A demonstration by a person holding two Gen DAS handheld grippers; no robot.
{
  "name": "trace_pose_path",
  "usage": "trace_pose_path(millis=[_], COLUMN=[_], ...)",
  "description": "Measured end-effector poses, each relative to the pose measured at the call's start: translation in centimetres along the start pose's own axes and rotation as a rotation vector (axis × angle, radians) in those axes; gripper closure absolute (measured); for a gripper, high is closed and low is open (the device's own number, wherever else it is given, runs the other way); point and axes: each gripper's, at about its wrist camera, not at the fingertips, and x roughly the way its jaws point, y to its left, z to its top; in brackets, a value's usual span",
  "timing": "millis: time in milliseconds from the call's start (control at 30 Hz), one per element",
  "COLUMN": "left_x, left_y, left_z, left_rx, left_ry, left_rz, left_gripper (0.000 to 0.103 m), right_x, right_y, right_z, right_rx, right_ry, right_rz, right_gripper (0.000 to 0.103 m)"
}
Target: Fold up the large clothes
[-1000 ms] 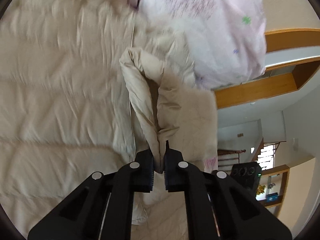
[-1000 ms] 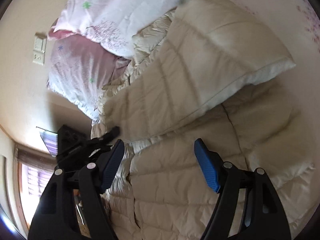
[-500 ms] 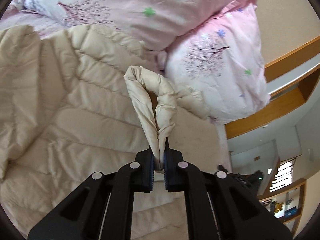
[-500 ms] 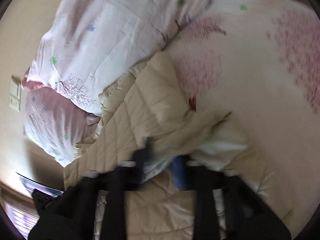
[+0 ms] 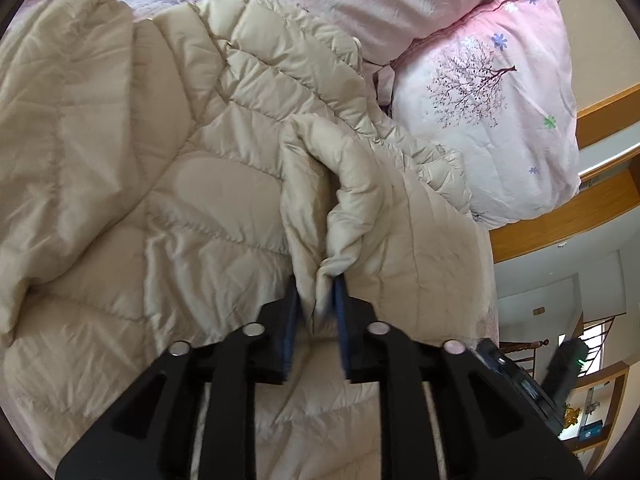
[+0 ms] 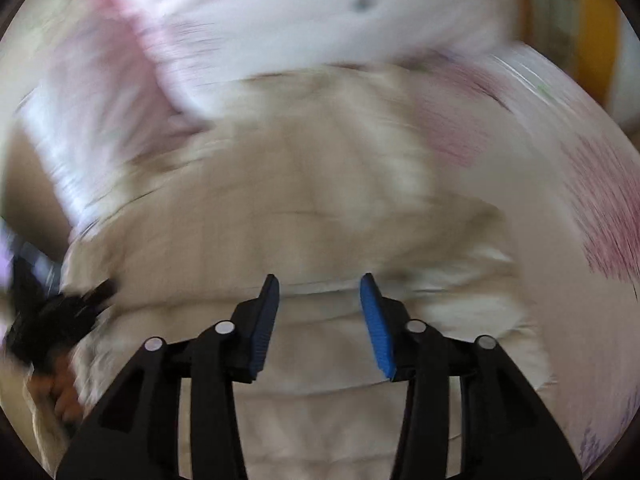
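Note:
A large beige quilted down jacket (image 5: 168, 184) lies spread on the bed. My left gripper (image 5: 316, 280) has its jaws a little apart with a bunched fold of the jacket (image 5: 340, 184) between the pads; the fold stands up from the rest. My right gripper (image 6: 318, 284) is open and empty, hovering just above the jacket (image 6: 320, 208). The right wrist view is badly motion-blurred.
Pink floral pillows (image 5: 488, 104) lie at the head of the bed, behind the jacket. A wooden headboard (image 5: 560, 216) runs along the right. The pink patterned bedsheet (image 6: 580, 200) shows to the right of the jacket. The room beyond the bed edge shows at lower right (image 5: 560, 340).
The left gripper's jaws have widened around the fold and the camera has moved closer to the jacket. The right gripper has swung fast and opened wider than half a second ago.

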Motion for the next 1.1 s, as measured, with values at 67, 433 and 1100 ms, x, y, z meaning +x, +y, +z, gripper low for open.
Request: trace_pose_path(millis=[67, 433, 1100], left_x=[-1.3, -15.8, -23.4], left_y=[0.3, 7.3, 23.4], left_z=[-0.4, -5.8, -7.1], left_rx=[-0.005, -0.052, -0.617], left_ry=[-0.011, -0.280, -0.551], left_rz=[-0.015, 0.048, 0.023], left_gripper=[0.073, 0.053, 0.053], right_x=[-0.6, 8.8, 5.3], right_y=[4.1, 18.4, 16.0], right_z=[0.3, 2.0, 0.8], right_rx=[-0.135, -0.379, -0.277], right_ry=[-0.033, 0.024, 0.206], right_rz=[0.052, 0.147, 0.247], right_gripper=[0.071, 0.078, 0.037])
